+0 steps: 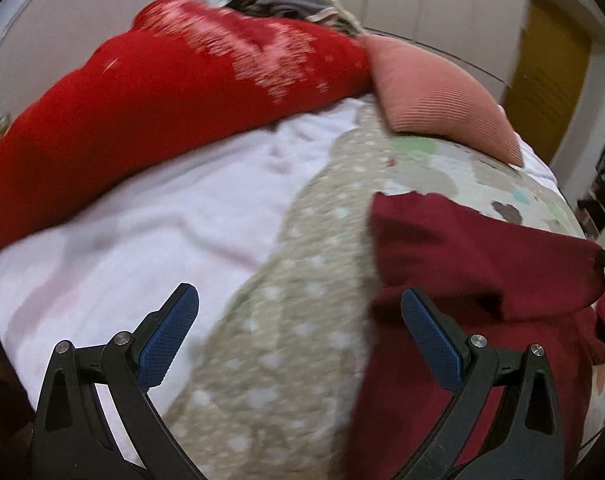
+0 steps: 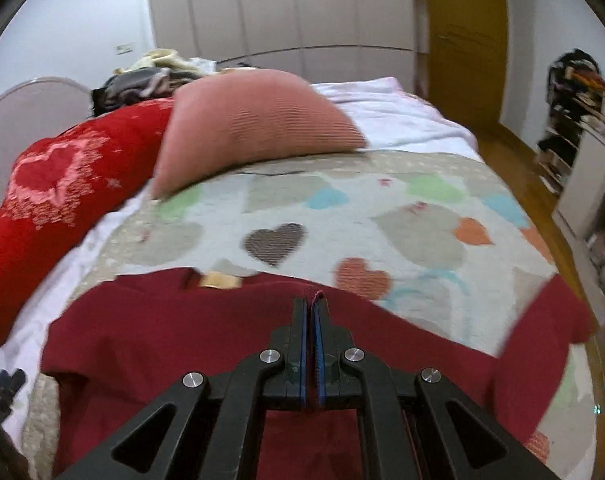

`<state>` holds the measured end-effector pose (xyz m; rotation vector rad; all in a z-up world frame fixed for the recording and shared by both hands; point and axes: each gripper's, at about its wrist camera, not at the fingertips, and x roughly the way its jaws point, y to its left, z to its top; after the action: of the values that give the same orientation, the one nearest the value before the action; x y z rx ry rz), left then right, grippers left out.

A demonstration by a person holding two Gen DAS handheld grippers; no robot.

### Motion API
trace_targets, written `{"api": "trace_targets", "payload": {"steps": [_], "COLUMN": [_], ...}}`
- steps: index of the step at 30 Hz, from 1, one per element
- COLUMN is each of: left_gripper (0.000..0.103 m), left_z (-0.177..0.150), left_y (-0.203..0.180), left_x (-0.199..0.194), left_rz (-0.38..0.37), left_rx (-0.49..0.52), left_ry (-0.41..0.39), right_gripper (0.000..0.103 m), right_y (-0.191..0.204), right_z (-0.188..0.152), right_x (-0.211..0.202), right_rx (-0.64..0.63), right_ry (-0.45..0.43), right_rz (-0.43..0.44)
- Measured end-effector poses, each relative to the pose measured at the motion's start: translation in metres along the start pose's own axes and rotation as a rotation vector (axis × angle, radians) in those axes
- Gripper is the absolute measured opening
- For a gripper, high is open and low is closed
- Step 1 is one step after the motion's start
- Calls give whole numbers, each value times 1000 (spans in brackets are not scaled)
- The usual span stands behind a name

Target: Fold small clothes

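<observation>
Right claw [image 2: 312, 312] pinches maroon garment [image 2: 162, 340]; left claw [image 1: 298, 320] gapes wide, empty.

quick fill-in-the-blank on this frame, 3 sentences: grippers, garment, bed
1. The right hand-held gripper is shut on a fold of the ____ garment.
2. The left hand-held gripper hovers with its jaws ____.
3. The ribbed pink cushion lies beside a red pillow bearing a pale ____ pattern.

Missing words: dark red; open; heart
</observation>
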<state>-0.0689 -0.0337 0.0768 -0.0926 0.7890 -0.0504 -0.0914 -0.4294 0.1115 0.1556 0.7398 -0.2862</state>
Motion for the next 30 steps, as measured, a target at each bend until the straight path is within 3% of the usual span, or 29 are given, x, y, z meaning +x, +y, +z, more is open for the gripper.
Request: {"api": "trace_targets", "payload": {"steps": [2,5,8,10,14,18,21,23,30], "left_gripper": [102,102,102,102,102,102,103,103,102], "left_z": [4,3,-4,-10,-11,-14,-18,-16,14], "left_y": [-16,-36,-52,-57,-47,-42,-41,-37,-35], "left_x": [6,22,50,65,74,78,78,73,45], "left_rz": [-10,-37,14,55,36,21,9,7,32], "left_rx": [24,56,117,157,111,74,68,63,34], "left_ry": [2,35,110,150,173,183,176,178,49], "right_gripper": [3,3,3,3,5,5,5,5,6], "right_y": [-9,-17,-19,-34,-54,-38,-20,-16,-21], "right_z": [-4,-11,-19,-24,-26,-29,-41,-52,-49], "right_x": [4,18,37,45,20,14,41,63,27], "right_rx": [-17,9,-22,36,88,48,17,23,13], "right_ry": [3,58,130,176,114,111,188,264,202], "right_rz": [-52,-22,-70,-60,-86,27,84,70,40]}}
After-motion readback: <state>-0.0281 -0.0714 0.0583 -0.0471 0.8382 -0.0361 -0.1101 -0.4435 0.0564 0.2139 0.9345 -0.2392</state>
